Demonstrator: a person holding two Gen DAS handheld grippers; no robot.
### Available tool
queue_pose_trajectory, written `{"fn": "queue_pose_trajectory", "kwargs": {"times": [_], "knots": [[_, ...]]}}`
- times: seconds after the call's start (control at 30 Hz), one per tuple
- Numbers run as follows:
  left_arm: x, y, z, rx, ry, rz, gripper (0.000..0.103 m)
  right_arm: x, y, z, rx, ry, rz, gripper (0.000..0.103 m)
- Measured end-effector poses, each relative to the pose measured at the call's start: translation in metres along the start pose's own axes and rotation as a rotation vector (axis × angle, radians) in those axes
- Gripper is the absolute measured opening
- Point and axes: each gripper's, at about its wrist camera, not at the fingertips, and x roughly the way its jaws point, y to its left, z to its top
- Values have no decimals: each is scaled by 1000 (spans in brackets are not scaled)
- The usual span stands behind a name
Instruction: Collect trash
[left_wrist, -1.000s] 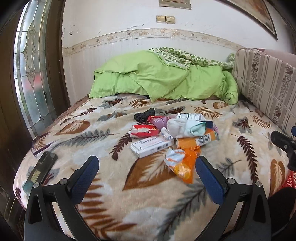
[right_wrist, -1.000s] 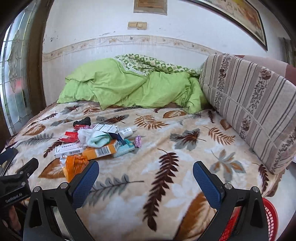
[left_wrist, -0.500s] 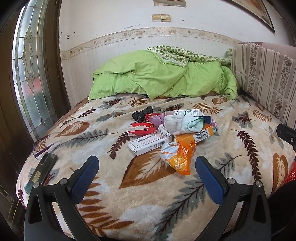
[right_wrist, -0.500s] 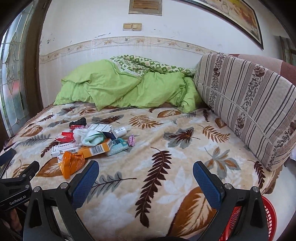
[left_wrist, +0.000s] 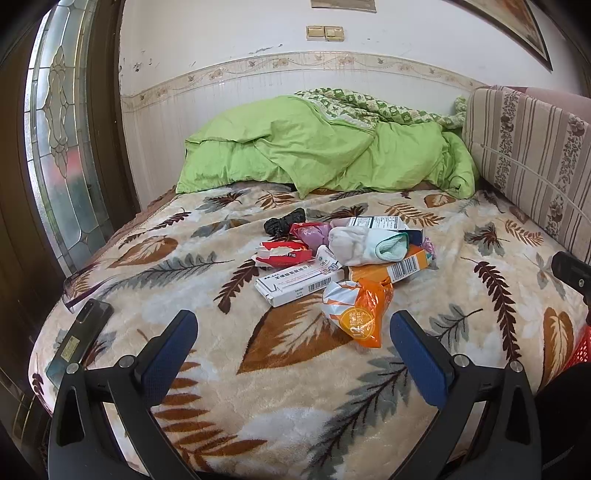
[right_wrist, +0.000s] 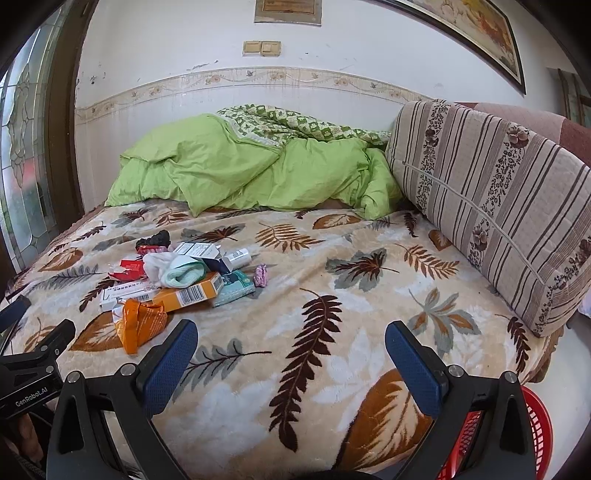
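Backing off slightly from the trash pile on the bed, both grippers keep jaws spread, nothing collected yet.

On my feeds I count: one crinkled orange plastic snack bag; one long white cardboard box; one orange barcoded carton; one torn red-and-white packet; one black crumpled bag; one red mesh plastic basket; one black flat phone.

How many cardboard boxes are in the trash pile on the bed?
3 clear ones: a white box at the pile's front left, an orange box under the sock, and a white box at the back. Others may be hidden underneath.
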Motion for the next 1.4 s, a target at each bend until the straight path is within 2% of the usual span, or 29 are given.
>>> {"fn": "queue_pose_trajectory", "kwargs": {"times": [1.4], "knots": [[-1, 5, 2, -2, 4, -5, 103, 3, -3, -1, 18, 13, 4, 102]]}}
